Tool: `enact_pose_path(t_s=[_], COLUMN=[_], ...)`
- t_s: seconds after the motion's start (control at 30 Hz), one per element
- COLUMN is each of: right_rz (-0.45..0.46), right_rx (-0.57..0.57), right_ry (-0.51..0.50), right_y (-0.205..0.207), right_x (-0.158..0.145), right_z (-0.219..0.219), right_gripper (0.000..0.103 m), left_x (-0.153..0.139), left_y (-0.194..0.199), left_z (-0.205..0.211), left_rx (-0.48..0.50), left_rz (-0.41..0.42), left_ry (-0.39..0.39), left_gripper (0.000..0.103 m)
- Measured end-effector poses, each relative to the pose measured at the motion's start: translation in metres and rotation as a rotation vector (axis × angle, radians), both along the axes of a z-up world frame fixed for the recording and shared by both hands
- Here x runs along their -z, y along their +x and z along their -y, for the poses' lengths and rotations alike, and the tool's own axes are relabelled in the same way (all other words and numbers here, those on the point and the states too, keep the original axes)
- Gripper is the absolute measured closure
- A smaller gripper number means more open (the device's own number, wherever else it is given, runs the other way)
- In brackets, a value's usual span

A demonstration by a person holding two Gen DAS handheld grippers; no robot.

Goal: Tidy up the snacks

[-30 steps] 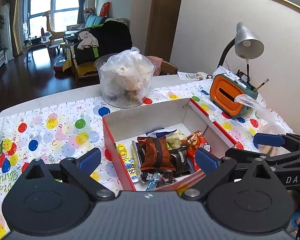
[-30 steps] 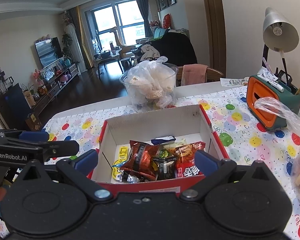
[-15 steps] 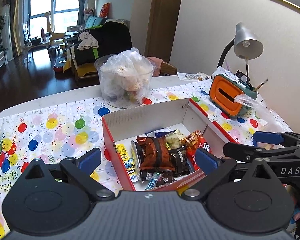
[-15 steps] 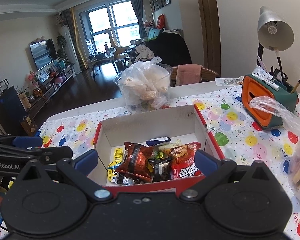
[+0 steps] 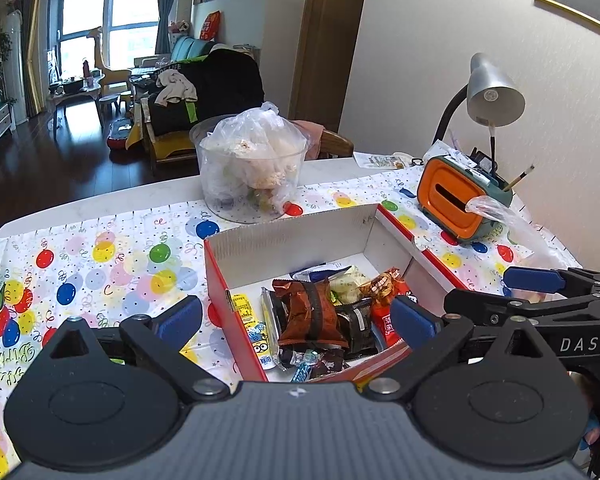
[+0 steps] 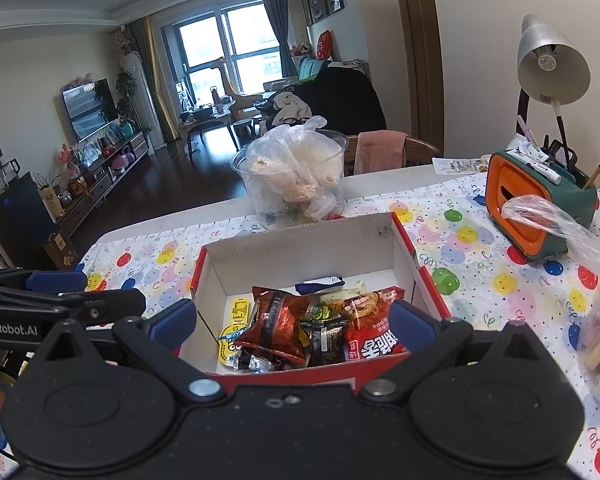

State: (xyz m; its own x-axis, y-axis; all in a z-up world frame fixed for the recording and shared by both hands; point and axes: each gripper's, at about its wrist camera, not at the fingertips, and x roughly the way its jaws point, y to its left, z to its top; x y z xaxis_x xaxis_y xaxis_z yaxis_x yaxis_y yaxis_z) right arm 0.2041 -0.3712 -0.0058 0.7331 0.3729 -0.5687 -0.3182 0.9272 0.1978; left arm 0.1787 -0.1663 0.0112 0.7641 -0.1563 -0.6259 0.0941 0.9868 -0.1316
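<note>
A white table (image 5: 100, 204) under a balloon-printed birthday cloth (image 5: 112, 256) runs to a bare far edge, with broad open cloth to the left of the red cardboard box with white inner walls (image 5: 292, 236) and a narrower strip on its right before the orange-and-green desk organiser (image 5: 456, 196), which sits close to the wall under a silver gooseneck lamp (image 5: 494, 92). Beyond the box's far wall stands a clear round plastic tub holding a tied plastic bag (image 5: 252, 168). The snacks lie heaped in the box's near half – a brown foil packet (image 6: 278, 322) on top, a red packet with white Chinese characters (image 6: 374, 340) beside it, a yellow Minions-printed pouch (image 5: 256, 332) against the left wall. The left gripper (image 5: 296, 316) and the right gripper (image 6: 292, 320) both hover at the box's near rim, blue-padded fingers (image 5: 180, 316) spread wide and empty. Their bodies read "GenRobot.AI" and "DAS"; the cloth's lettering reads, upside down, as "Happy Birthday"
</note>
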Motion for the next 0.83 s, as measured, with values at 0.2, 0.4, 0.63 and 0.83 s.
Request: enact_pose_path(t_s=[0.2, 0.4, 0.63, 0.83], right_rz=[-0.006, -0.009, -0.017, -0.026], right_rx=[0.003, 0.005, 0.009, 0.008], right_ry=[0.001, 0.000, 0.003, 0.007], right_y=[-0.0013, -0.0008, -0.0026, -0.0032], right_x=[-0.0005, 0.0001, 0.0029, 0.0057], right_z=[0.0000, 0.0000, 0.0000, -0.0012], right_gripper=[0.000, 0.000, 0.000, 0.000], left_x=[0.0018, 0.0039, 0.0053, 0.0078], left_y=[0.0005, 0.0012, 0.0022, 0.0034], left_z=[0.0000, -0.0004, 0.0003, -0.0005], left_rx=[0.003, 0.008, 0.012, 0.012], left_rz=[-0.015, -0.027, -0.036, -0.048], left_ry=[-0.009, -0.019, -0.021, -0.023], left_gripper=[0.002, 0.002, 0.002, 0.002])
